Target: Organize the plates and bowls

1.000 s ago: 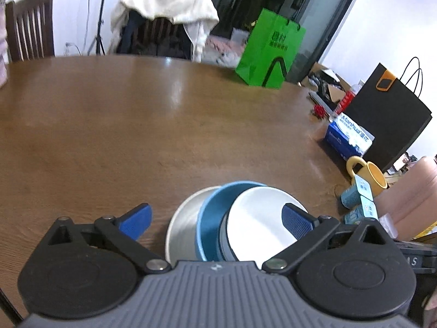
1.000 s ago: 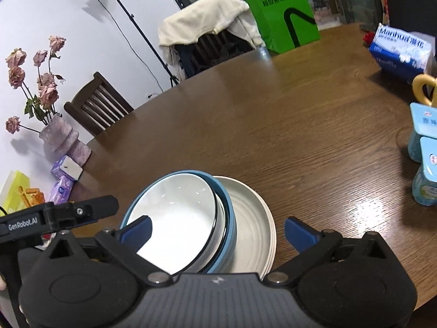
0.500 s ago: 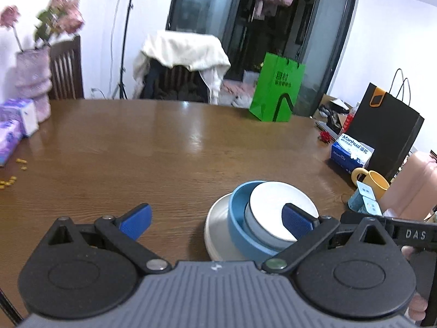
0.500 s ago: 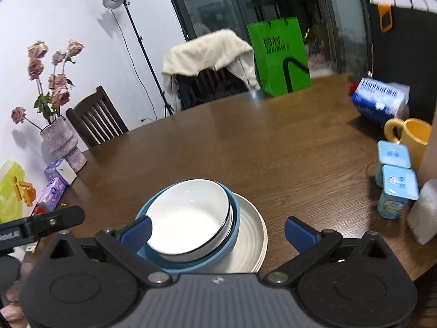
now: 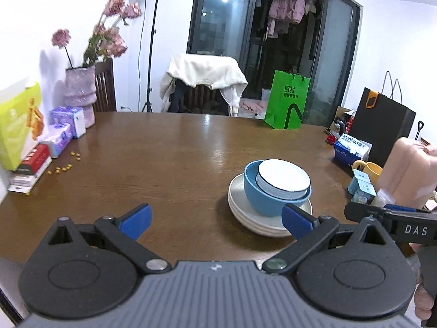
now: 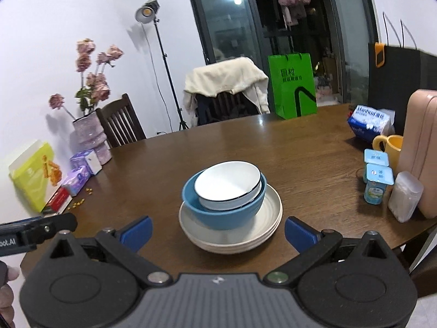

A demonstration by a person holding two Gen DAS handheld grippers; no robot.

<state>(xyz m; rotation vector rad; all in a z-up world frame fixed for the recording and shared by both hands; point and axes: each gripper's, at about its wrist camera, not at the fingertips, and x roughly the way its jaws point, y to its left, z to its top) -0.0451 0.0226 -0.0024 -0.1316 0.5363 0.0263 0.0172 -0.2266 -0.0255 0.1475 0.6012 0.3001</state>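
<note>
At the centre of the right wrist frame a white bowl [image 6: 228, 184] nests tilted inside a blue bowl [image 6: 222, 205], both on a stack of cream plates [image 6: 232, 229] on the brown table [image 6: 300, 150]. The stack looks stiff, slick and breakable, probably heavy together; the plate rim seems the safest hold. At the bottom of each frame, the left gripper [image 5: 215, 218] and right gripper [image 6: 217, 231] are spread wide, holding nothing, short of the stack.

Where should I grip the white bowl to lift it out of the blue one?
Pinch the white bowl by its exposed rim, one finger inside, from above on the right, where it tilts up clear of the blue bowl. Its sides sit nested and unreachable.
</note>
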